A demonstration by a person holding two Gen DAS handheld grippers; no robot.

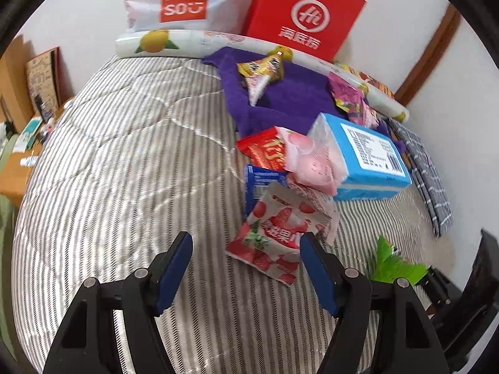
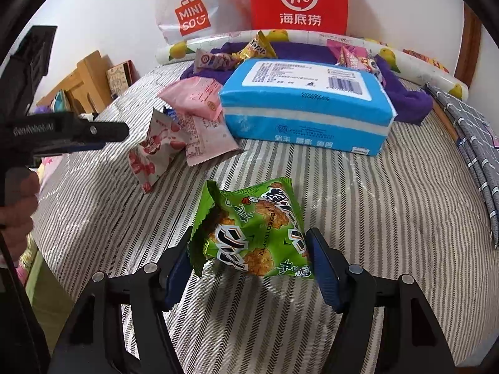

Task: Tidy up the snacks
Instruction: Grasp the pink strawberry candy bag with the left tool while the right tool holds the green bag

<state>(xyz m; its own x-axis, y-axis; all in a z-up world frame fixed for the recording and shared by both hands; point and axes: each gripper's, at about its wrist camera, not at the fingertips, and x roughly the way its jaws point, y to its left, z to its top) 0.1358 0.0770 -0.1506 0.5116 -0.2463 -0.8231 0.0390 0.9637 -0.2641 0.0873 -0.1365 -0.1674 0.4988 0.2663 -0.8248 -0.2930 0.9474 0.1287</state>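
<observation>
My right gripper (image 2: pixel 249 238) is shut on a green snack packet (image 2: pixel 259 227), with a blue pad on each side of it. The packet hangs just above the striped bedspread (image 2: pixel 374 205) and casts a shadow below. My left gripper (image 1: pixel 245 239) is open over the bedspread. A red-and-white strawberry packet (image 1: pixel 274 233) lies at its right fingertip, partly inside the gap. Beyond that packet sit a pink packet (image 1: pixel 312 162), a red packet (image 1: pixel 265 151) and a blue packet (image 1: pixel 262 184). The green packet (image 1: pixel 393 265) also shows at the lower right of the left wrist view.
A blue tissue pack (image 2: pixel 308 109) lies mid-bed. Behind it, a purple towel (image 1: pixel 280 93) carries more snack packets. A red paper bag (image 2: pixel 296 0) and a white shopping bag (image 2: pixel 193 12) lean on the wall. Folded checked cloth (image 2: pixel 474 143) lies along the right edge. A wooden bedside table (image 1: pixel 18 168) stands left.
</observation>
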